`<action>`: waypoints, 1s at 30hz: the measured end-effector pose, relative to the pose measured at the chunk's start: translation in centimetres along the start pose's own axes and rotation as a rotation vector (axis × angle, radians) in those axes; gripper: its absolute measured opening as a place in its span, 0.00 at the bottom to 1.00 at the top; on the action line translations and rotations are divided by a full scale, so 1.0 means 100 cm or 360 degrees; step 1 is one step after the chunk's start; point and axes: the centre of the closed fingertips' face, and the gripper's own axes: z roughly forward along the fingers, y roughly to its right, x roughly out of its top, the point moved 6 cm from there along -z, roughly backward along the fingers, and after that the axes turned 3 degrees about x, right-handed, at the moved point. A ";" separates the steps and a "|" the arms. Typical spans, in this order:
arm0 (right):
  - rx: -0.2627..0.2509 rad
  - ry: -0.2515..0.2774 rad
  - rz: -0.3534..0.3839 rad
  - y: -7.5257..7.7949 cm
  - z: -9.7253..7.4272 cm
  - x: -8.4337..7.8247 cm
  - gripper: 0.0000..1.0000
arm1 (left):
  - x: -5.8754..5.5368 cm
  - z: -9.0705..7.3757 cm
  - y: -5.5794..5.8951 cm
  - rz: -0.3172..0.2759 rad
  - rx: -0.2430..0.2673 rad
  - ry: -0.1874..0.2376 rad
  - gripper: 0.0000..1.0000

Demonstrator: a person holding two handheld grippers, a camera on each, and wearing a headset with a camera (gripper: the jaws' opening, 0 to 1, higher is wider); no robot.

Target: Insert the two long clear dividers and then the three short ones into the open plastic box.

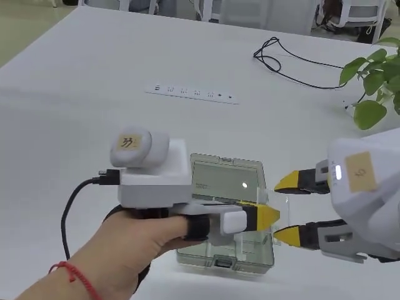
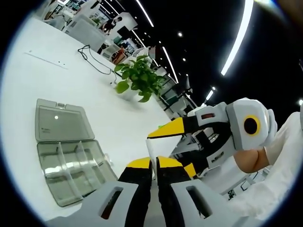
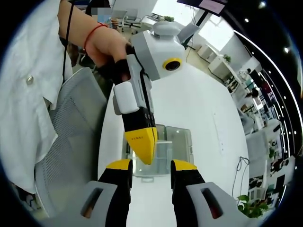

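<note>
The clear plastic box [image 1: 245, 253] lies open on the white table, its lid [image 1: 228, 176] folded back. Clear dividers [image 2: 80, 158] stand inside the box [image 2: 52, 182]. My left gripper [image 1: 267, 214], held in a hand, hovers over the box's right side. Its jaws [image 2: 154, 163] are shut on a thin clear divider [image 2: 150, 150] that sticks up between them. My right gripper [image 1: 276, 209] faces it from the right, open. The left gripper's yellow tip sits between the right gripper's [image 3: 150, 165] spread jaws, above the box [image 3: 180, 149].
A long white strip [image 1: 194, 92] lies flat farther back on the table. A black cable [image 1: 281, 59] loops at the back right, next to a green plant [image 1: 375, 81]. An office chair [image 3: 71, 123] stands by the table edge.
</note>
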 end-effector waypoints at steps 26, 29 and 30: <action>0.0778 0.0425 0.0328 0.010 -0.039 0.004 0.16 | -0.010 -0.016 0.024 0.0972 -0.0297 -0.0053 0.00; 0.0824 0.0416 0.0307 0.007 -0.036 0.006 0.15 | -0.013 -0.018 0.029 0.1034 -0.0353 -0.0057 0.00; 0.0841 0.0411 0.0294 0.006 -0.035 0.007 0.14 | -0.013 -0.018 0.031 0.1042 -0.0368 -0.0057 0.00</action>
